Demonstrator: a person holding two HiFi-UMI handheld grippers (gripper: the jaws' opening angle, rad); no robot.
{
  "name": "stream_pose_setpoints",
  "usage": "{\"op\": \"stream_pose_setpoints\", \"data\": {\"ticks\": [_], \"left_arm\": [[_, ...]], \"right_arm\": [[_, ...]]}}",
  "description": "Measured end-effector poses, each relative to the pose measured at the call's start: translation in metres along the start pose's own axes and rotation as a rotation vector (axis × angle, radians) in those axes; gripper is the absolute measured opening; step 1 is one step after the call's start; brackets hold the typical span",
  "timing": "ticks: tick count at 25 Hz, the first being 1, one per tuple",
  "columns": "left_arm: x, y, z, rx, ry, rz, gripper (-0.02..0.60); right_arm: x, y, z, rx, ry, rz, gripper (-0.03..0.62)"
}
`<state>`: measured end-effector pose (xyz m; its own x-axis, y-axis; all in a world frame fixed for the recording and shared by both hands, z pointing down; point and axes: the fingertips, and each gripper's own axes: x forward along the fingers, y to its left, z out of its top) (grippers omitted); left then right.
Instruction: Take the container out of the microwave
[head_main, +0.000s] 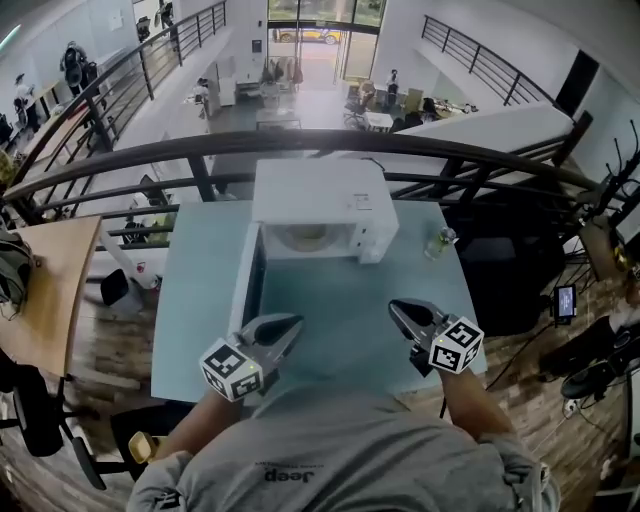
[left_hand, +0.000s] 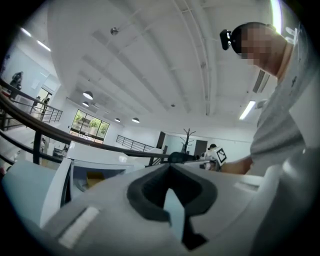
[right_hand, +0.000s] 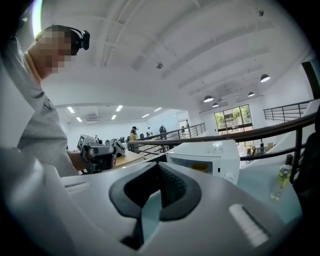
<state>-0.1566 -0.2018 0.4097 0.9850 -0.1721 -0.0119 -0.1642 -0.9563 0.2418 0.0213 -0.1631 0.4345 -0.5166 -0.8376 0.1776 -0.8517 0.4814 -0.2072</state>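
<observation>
white microwave (head_main: 322, 203) open, container (head_main: 305, 238) inside — half-hidden, blurry

Pale blue-green table (head_main: 200, 300) with a flat top. A white microwave (head_main: 320, 195) sits on it at the far edge, well ahead of both grippers' fingers and roughly centred between them. Its door (head_main: 245, 290) hangs open and reaches back toward the near side, ending just left of the left gripper (head_main: 290, 322) fingers. A small clear bottle (head_main: 440, 243) stands upright on the table, beyond and slightly right of the right gripper (head_main: 397, 308) fingers. It is near the microwave's right side, not touching it.
</observation>
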Motion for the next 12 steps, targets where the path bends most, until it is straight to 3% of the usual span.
{"op": "stream_pose_setpoints", "data": {"ticks": [6,12], "left_arm": [[0.030,0.027,-0.013,-0.027,0.013,0.038,0.029],[0.083,0.042,-0.035,-0.098,-0.004,0.202,0.029]], "right_arm": [[0.023,-0.044,-0.006,0.000,0.040,0.037,0.005],[0.031,-0.097,-0.024,-0.069,0.121,0.146,0.006]]}}
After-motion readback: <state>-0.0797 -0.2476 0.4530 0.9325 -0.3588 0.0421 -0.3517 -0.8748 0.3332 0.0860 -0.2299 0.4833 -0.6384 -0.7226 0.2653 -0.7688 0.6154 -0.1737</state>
